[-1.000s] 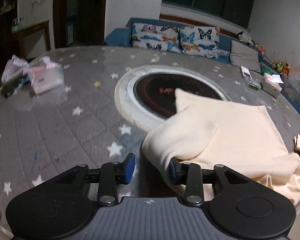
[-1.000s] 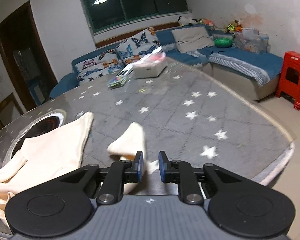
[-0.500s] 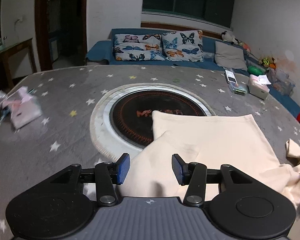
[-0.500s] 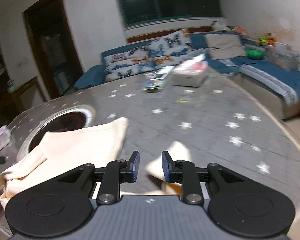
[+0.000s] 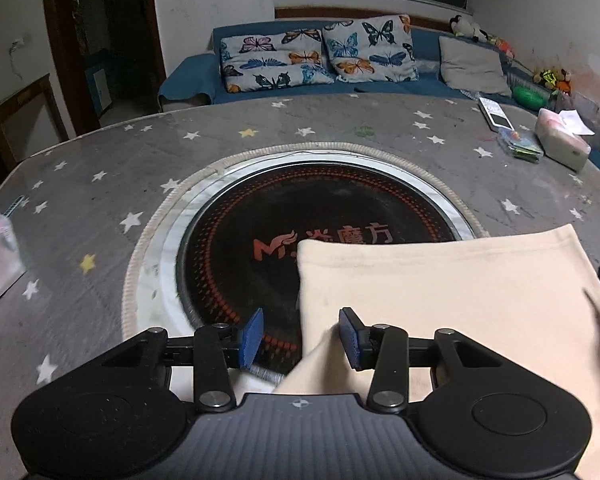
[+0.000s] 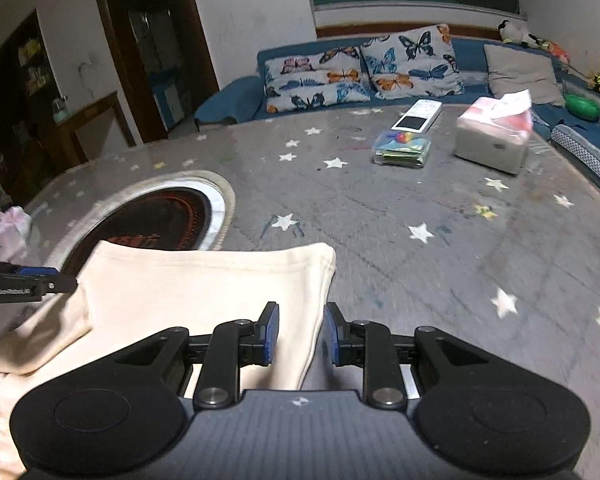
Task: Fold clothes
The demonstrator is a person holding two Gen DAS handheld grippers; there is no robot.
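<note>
We square the cream garment (image 5: 440,280), half over the hob (image 5: 312,216), with the left gripper (image 5: 300,338) closing partway, cloth between unpinched pads, and the right gripper (image 6: 298,334) likewise loose around the hem.

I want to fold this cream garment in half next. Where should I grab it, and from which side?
Take the cream garment at its two near corners, coming from the near edge. Its far hem lies flat and straight, so near corners can lift over onto it.

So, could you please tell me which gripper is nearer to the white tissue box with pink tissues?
Right. The right gripper sits at the cream cloth's edge facing the box; the left gripper works the cloth's far side, over the black round cooktop.
</note>
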